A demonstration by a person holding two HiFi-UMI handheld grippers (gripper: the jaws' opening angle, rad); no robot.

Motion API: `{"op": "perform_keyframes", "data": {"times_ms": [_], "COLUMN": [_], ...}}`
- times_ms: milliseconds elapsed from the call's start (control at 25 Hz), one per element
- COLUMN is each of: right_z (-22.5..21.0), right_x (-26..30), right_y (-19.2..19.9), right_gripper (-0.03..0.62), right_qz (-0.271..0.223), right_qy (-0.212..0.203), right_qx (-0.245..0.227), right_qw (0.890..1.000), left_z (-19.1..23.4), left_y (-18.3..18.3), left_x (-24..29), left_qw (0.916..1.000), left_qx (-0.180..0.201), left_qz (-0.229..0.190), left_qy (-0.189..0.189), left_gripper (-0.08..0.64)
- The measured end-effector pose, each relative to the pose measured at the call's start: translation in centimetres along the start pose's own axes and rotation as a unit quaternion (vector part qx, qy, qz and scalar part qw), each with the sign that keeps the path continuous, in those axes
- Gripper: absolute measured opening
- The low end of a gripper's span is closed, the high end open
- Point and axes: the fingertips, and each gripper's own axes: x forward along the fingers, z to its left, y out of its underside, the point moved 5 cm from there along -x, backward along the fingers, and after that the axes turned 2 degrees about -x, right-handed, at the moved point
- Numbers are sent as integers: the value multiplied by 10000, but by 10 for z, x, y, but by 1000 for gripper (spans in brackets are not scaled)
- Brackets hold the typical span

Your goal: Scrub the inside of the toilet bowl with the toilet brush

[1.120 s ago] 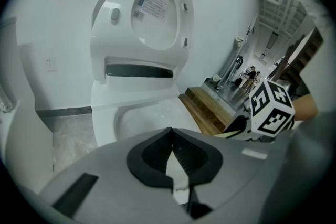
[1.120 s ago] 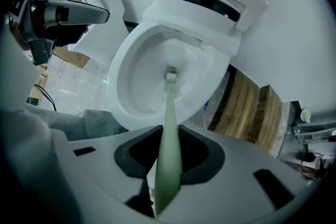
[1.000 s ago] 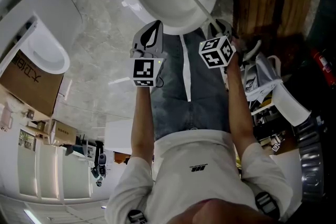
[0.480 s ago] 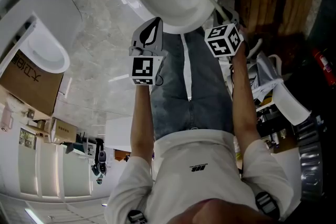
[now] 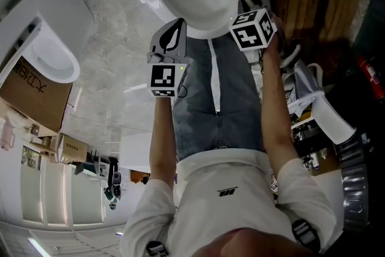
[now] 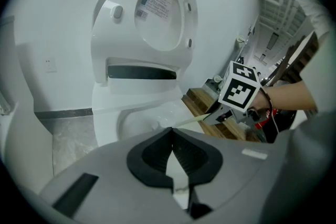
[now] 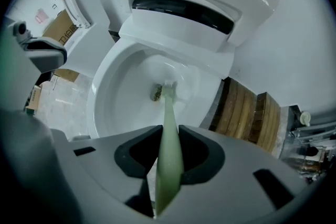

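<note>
The toilet brush (image 7: 166,105) is down inside the toilet bowl (image 7: 118,107). Its pale green handle runs straight out toward 12 o'clock from your right gripper (image 7: 169,132), and the bristle head rests just beside the drain opening (image 7: 156,93) at the bottom. The right fingers are clamped on the handle, one on each side, well back from the head.

The brush looks light and stiff, with a slim, smooth plastic handle that could twist or slide in the fingers once it is wet. You probably want to keep the hold high on the shaft and square across it. Press only enough to bend the bristles, because the glazed bowl will let the head skate.

Your left gripper (image 6: 171,131) hangs near the bowl's front rim with its fingers together on nothing.

The seat and lid (image 6: 157,8) stand raised at 12 o'clock behind the bowl. In the right gripper view, wooden slats (image 7: 247,113) lie at 3 o'clock and a cardboard box (image 7: 62,29) at 10 o'clock.
</note>
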Motion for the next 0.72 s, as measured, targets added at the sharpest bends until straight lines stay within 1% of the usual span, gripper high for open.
{"op": "perform_keyframes", "data": {"times_ms": [320, 720], "right_z": [-14, -19], "right_x": [-3, -7], "right_y": [-23, -48], "right_gripper": [87, 87], "right_qz": [-173, -169], "right_qy": [-57, -182], "right_qx": [391, 605], "right_qw": [9991, 9979], "left_z": [0, -1], "left_y": [-1, 3], "left_x": [-1, -1], "left_qw": [10000, 10000], "left_qx": [-24, -76], "left_qz": [-14, -1], "left_qy": [-19, -17], "left_gripper": [11, 11]}}
